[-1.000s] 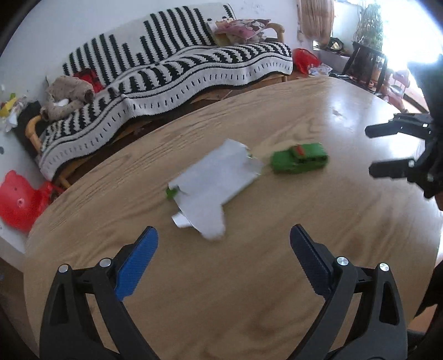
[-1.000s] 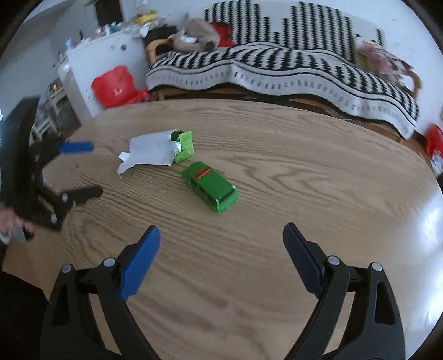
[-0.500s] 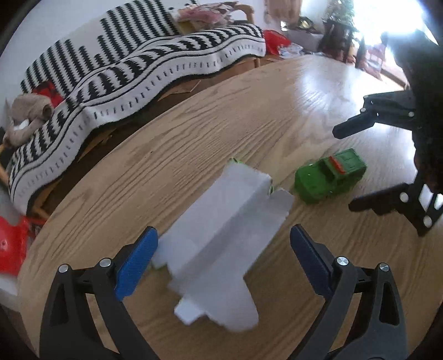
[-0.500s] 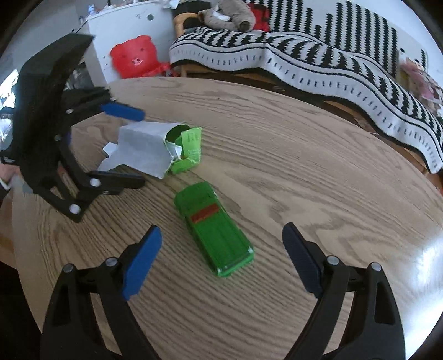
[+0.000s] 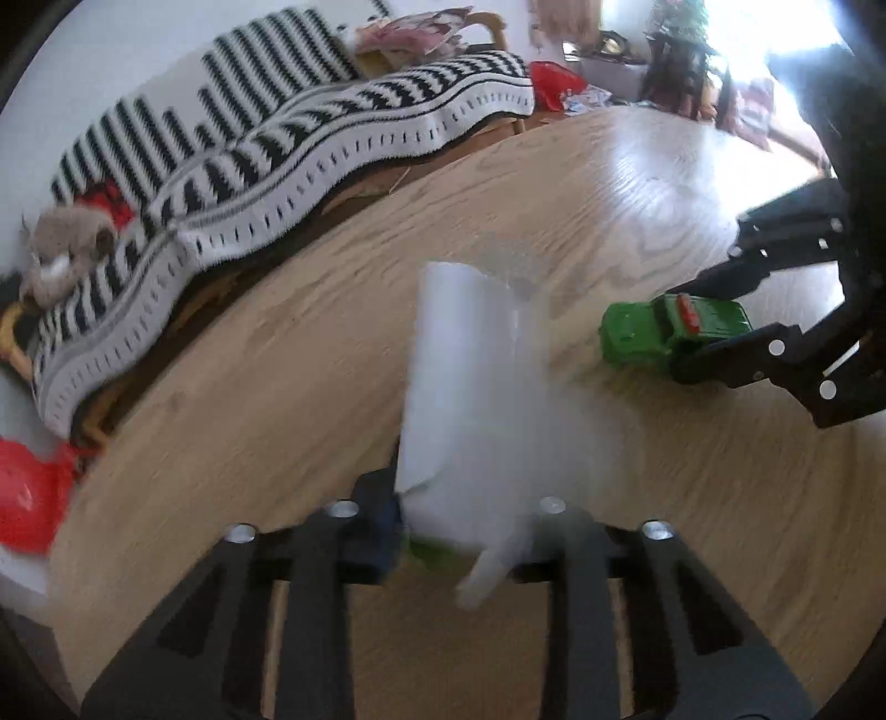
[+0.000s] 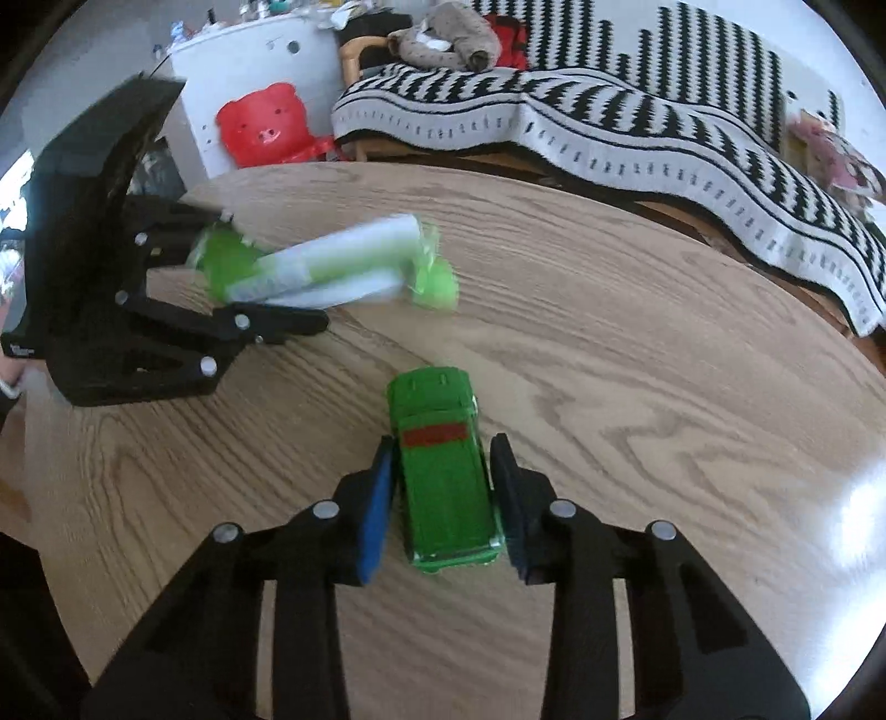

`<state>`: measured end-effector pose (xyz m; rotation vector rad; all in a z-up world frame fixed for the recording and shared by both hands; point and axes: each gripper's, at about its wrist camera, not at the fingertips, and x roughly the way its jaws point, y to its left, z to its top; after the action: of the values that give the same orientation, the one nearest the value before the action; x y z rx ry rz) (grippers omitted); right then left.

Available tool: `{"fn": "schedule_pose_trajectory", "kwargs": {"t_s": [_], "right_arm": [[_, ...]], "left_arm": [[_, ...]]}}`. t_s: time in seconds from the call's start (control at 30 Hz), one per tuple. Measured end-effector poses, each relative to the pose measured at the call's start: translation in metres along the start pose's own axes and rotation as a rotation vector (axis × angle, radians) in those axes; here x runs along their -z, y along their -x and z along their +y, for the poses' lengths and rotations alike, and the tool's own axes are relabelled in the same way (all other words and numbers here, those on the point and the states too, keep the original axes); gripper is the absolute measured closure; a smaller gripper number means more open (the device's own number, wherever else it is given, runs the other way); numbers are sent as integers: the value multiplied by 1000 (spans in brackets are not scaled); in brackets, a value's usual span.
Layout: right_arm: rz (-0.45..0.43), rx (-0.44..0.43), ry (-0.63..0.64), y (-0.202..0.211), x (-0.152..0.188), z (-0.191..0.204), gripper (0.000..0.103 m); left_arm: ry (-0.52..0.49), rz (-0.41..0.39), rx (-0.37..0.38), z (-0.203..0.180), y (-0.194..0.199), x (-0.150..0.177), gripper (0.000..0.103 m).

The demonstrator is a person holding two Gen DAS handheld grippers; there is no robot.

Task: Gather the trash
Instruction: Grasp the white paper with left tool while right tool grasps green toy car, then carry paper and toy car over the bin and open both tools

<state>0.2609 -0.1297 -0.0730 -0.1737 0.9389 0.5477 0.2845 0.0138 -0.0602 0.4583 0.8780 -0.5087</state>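
A white and green torn wrapper (image 5: 470, 399) is pinched in my left gripper (image 5: 459, 526), which is shut on its near end; the wrapper sticks out forward, blurred. In the right wrist view the wrapper (image 6: 332, 266) hangs from the left gripper (image 6: 232, 288) just above the round wooden table (image 6: 637, 387). A green toy car (image 6: 446, 471) sits on the table between the blue pads of my right gripper (image 6: 443, 498), which is closed on its sides. The car also shows in the left wrist view (image 5: 670, 332) with the right gripper (image 5: 720, 327) around it.
A sofa with a black and white striped blanket (image 6: 637, 133) runs behind the table. A stuffed toy (image 6: 443, 39) lies on it. A red bear-shaped object (image 6: 263, 124) leans on a white cabinet (image 6: 249, 61) at the left.
My left gripper moved onto the wrapper, shut on it and lifted it. My right gripper moved forward over the toy car and closed on its sides.
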Motion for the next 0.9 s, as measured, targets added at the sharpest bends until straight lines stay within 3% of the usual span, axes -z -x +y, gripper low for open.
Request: {"fn": "schedule_pose_trajectory", "kwargs": {"t_s": [0.33, 0.57, 0.7, 0.9], "right_arm": [[-45, 101, -180, 92, 61, -3, 68], [-98, 173, -255, 174, 121, -1, 68], [-140, 227, -325, 217, 161, -9, 68], [-159, 300, -398, 253, 210, -28, 68]], "left_arm": [[124, -6, -17, -45, 60, 24, 79], [222, 15, -21, -100, 101, 35, 79], [218, 6, -44, -141, 119, 39, 79], [295, -37, 41, -178, 133, 37, 79]]}}
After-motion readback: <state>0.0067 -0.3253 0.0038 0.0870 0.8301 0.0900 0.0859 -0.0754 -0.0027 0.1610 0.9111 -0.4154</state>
